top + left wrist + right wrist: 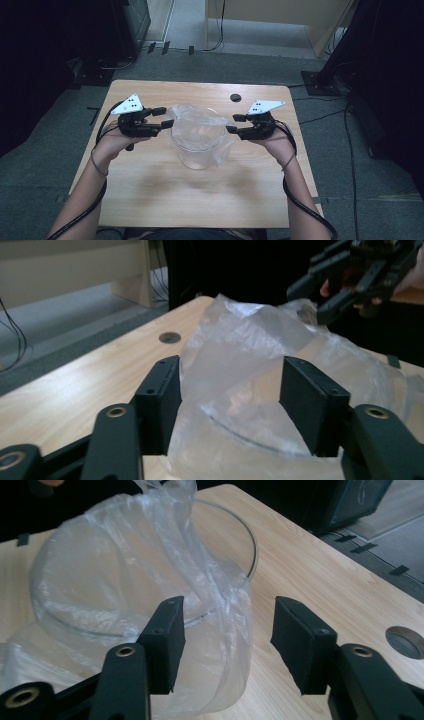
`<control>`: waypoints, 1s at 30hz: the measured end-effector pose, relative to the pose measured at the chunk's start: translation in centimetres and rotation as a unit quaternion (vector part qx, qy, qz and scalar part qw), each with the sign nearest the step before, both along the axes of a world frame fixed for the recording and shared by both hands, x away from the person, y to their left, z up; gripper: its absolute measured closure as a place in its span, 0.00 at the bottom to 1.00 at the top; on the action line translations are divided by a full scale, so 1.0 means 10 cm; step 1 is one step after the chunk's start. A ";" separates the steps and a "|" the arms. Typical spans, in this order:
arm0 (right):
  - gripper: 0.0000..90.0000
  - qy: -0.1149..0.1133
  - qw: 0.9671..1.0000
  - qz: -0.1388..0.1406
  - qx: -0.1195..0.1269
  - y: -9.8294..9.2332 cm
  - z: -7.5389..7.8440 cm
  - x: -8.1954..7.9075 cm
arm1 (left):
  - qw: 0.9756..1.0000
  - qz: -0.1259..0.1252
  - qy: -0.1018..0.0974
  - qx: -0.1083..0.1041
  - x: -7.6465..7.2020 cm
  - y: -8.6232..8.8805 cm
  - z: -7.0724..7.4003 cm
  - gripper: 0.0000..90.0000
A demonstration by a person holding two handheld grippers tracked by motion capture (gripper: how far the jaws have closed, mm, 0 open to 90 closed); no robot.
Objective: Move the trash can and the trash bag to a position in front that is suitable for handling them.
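This looked like a lab or recording room rather than a home. A small wooden table [150,190] with a cable hole [235,97] stood alone on grey carpet [45,165]. Black equipment stands [330,70] and dark cases [135,20] flanked it, loose cables [320,119] ran across the floor, and strips of black tape [157,48] marked the carpet. A pale wooden desk [280,12] stood behind.
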State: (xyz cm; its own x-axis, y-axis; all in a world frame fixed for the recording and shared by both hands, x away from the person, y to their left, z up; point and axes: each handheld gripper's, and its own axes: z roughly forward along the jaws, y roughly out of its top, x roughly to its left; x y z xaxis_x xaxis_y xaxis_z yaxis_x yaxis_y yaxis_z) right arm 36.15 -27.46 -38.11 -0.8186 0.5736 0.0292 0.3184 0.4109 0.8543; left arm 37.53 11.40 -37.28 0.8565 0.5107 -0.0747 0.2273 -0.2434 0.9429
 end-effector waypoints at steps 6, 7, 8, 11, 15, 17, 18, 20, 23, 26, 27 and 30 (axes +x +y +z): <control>0.70 0.002 1.000 -0.016 0.002 -0.01 -0.03 0.04 | 1.000 0.017 0.001 -0.007 0.09 0.02 0.00 0.66; 0.72 0.002 1.000 -0.017 0.004 0.00 -0.04 0.04 | 1.000 0.019 0.001 -0.005 0.11 0.02 0.00 0.67; 0.74 0.004 1.000 -0.018 0.006 0.01 -0.04 0.05 | 1.000 0.022 0.003 -0.003 0.14 0.01 -0.02 0.69; 0.79 0.008 1.000 -0.015 0.002 0.03 -0.05 0.07 | 0.999 0.032 0.009 0.004 0.21 -0.02 -0.06 0.72; 0.85 0.013 1.000 -0.013 -0.008 0.07 -0.08 0.09 | 0.999 0.037 0.012 0.005 0.28 -0.06 -0.10 0.77; 0.89 0.015 1.000 -0.014 -0.007 0.07 -0.08 0.09 | 0.999 0.039 0.015 0.005 0.31 -0.08 -0.11 0.79; 0.91 0.016 1.000 -0.014 -0.007 0.08 -0.08 0.10 | 0.999 0.040 0.015 0.005 0.33 -0.09 -0.12 0.80; 0.96 0.017 1.000 -0.014 -0.009 0.08 -0.08 0.10 | 0.999 0.044 0.018 0.004 0.35 -0.11 -0.14 0.84; 0.98 0.020 1.000 -0.016 -0.009 0.09 -0.07 0.10 | 0.999 0.046 0.021 0.013 0.38 -0.13 -0.18 0.88; 0.98 0.016 1.000 -0.018 -0.010 0.09 -0.07 0.12 | 0.998 0.051 0.014 0.022 0.39 -0.14 -0.21 0.92; 0.98 0.016 1.000 -0.018 -0.009 0.09 -0.08 0.13 | 0.998 0.054 0.013 0.021 0.39 -0.14 -0.22 0.94; 0.97 0.015 1.000 -0.020 -0.009 0.09 -0.09 0.16 | 0.998 0.066 0.010 0.022 0.43 -0.14 -0.27 0.98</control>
State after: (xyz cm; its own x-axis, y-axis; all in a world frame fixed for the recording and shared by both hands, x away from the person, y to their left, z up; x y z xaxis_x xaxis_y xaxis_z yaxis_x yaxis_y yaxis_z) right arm 37.80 -26.52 -39.06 -0.7944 0.6059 0.0432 0.3607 0.4133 0.8361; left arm 41.85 9.99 -40.02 0.7803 0.6219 -0.0661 0.2789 -0.2515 0.9268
